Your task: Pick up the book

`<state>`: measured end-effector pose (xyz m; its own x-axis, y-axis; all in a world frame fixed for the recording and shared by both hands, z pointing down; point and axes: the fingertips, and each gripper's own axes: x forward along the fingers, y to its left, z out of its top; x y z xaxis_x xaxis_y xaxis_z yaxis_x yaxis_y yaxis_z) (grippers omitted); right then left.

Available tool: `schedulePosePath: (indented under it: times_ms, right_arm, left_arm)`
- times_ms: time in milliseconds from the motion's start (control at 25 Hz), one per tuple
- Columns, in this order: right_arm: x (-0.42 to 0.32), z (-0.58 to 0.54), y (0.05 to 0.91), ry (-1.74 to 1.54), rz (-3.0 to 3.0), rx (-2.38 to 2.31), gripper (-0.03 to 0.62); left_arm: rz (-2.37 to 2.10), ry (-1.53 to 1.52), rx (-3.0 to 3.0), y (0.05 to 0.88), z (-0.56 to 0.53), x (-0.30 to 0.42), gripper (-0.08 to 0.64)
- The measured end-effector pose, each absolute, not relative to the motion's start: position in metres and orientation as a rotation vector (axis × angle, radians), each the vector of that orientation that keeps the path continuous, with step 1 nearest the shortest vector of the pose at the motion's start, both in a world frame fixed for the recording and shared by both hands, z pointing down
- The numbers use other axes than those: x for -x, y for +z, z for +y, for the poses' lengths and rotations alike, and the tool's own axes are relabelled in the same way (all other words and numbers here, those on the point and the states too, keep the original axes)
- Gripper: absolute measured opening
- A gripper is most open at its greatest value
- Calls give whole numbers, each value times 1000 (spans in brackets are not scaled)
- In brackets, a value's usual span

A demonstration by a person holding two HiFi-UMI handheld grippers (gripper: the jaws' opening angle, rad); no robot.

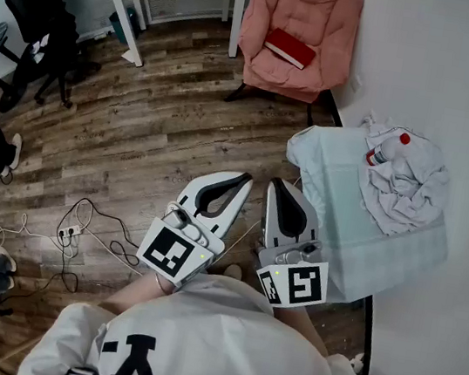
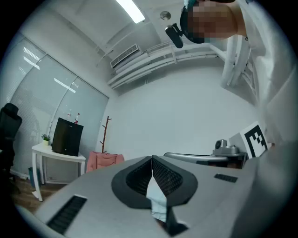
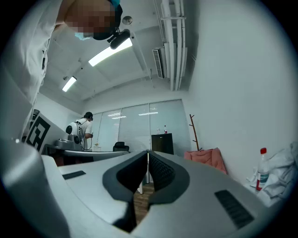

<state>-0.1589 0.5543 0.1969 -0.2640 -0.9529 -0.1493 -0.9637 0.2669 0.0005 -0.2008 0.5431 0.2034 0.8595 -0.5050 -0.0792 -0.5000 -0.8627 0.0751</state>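
Red book [image 1: 290,48]: lies flat on the seat of the pink armchair [image 1: 331,21], its long axis slanting upper left to lower right in the head view. Left tongs [image 1: 243,177], right tongs [image 1: 276,183]: side by side, well apart from the book, both closed and empty.

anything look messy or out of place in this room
A white cloth lies crumpled in a heap on the covered table at right, with a red-capped bottle against it. Cables sprawl loose over the wooden floor near a power strip. The red book lies on the pink armchair's seat, an odd spot for it.
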Motion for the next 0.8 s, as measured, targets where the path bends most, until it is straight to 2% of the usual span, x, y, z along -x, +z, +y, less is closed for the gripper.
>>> schedulePosePath:
  times_ms: [800]
  right_arm:
    - [187,530,204,78,2400,1800,32]
  left_arm:
    - [-815,-216,-2957,206,519,228,5]
